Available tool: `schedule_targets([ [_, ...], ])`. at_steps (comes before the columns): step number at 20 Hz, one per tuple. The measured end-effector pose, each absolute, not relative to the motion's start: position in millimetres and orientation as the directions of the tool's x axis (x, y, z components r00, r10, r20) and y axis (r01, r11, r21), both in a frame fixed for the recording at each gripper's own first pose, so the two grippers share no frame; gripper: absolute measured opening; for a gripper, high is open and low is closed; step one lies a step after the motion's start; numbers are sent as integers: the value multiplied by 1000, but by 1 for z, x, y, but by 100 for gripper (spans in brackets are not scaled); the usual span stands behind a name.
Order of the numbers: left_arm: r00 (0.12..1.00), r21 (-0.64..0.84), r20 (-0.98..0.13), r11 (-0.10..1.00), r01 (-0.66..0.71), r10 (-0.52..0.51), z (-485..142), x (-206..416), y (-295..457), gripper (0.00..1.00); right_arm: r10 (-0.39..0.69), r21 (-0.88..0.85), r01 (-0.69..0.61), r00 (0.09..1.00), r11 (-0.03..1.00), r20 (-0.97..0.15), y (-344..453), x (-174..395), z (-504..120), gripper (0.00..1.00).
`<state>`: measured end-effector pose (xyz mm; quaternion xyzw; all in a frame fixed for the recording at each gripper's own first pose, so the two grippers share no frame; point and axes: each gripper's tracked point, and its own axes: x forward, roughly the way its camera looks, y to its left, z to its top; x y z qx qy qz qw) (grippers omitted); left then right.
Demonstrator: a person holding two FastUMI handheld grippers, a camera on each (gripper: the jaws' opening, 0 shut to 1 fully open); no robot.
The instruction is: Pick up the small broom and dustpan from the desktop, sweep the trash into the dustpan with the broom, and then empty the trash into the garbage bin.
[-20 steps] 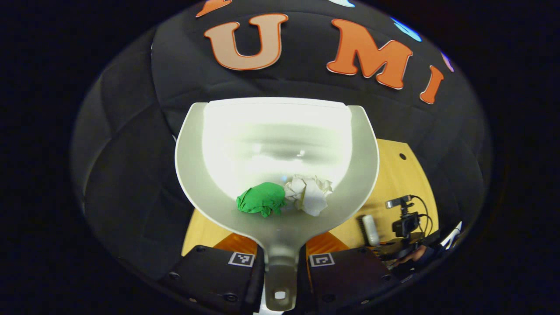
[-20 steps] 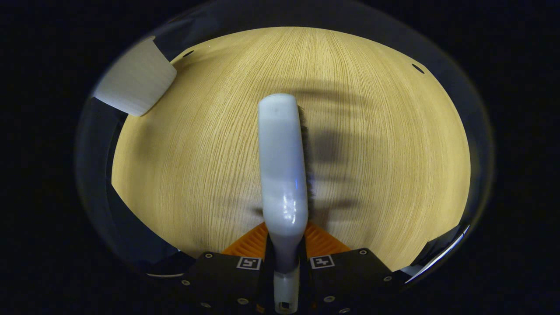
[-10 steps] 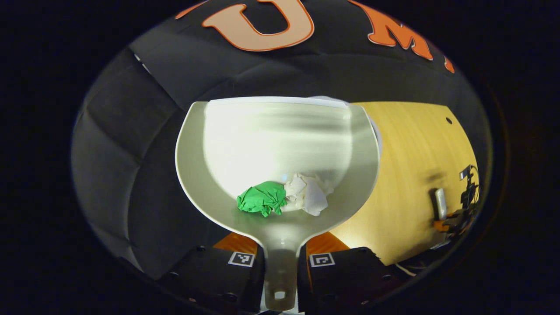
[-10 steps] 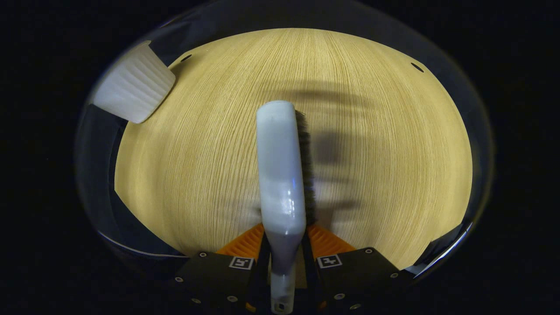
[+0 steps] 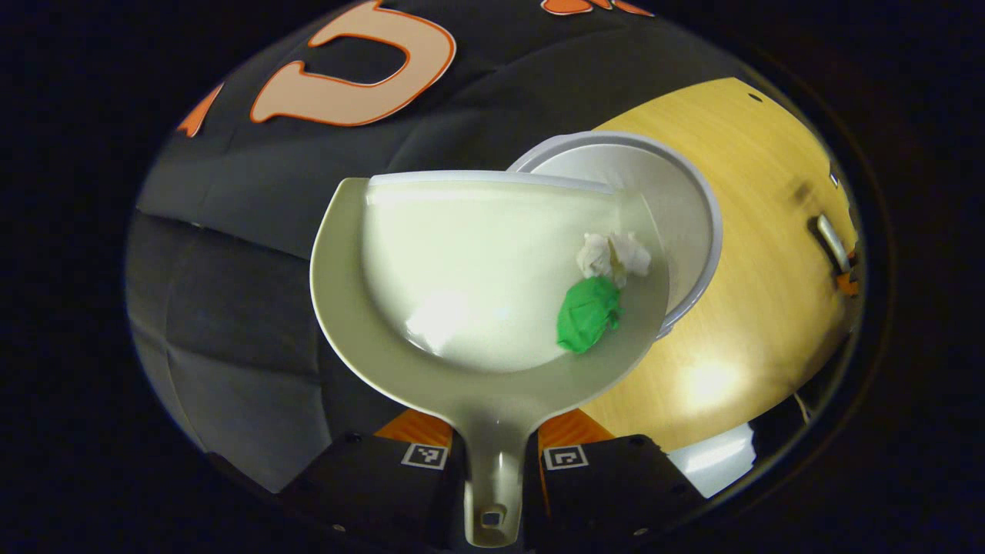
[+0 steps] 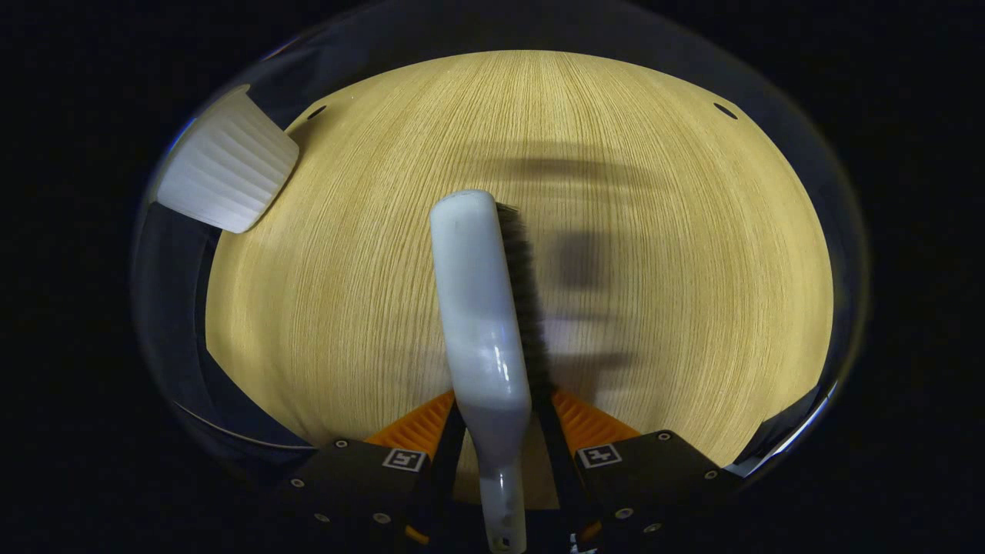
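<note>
My left gripper (image 5: 496, 422) is shut on the handle of the pale dustpan (image 5: 462, 277), which is held tilted in the air. Its right edge overlaps the open mouth of the white garbage bin (image 5: 696, 208). A green paper ball (image 5: 587, 323) and a white paper ball (image 5: 613, 255) lie against the pan's right rim, above the bin. In the right gripper view, the small white broom (image 6: 479, 308) lies on the wooden desktop (image 6: 677, 269) with its dark bristles to the right. My right gripper (image 6: 500, 412) is open, with its fingers standing apart from the broom handle on both sides.
The ribbed white wall of the bin (image 6: 223, 173) stands at the desktop's far left corner in the right gripper view. In the left gripper view, the broom (image 5: 831, 240) shows small at the far right of the desktop (image 5: 762, 292). Black cloth wall rises behind the bin.
The dustpan swung over the bin and tipped, and both paper balls slid to its right rim. My right gripper's fingers spread off the broom handle, and the broom leaned slightly left.
</note>
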<state>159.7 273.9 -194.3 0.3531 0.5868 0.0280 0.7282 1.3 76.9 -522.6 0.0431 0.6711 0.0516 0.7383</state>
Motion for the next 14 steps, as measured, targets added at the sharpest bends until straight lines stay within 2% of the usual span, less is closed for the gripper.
schedule_targets([
  [3, 322, 627, -779, 642, 442, 539, -189, 162, 282, 31, 137, 137, -10, 97, 991, -986, 76, 4, -523, 60],
  [7, 391, 705, -690, 443, 554, 609, -176, 182, 293, 31, 134, 136, 9, 105, 991, -985, 73, 7, -522, 70],
  [11, 472, 754, -596, 251, 608, 649, -177, 202, 306, 31, 138, 140, 17, 107, 990, -985, 73, 8, -522, 76],
  [14, 486, 764, -565, 200, 614, 667, -184, 199, 308, 31, 141, 143, 14, 108, 990, -984, 73, 10, -520, 80],
])
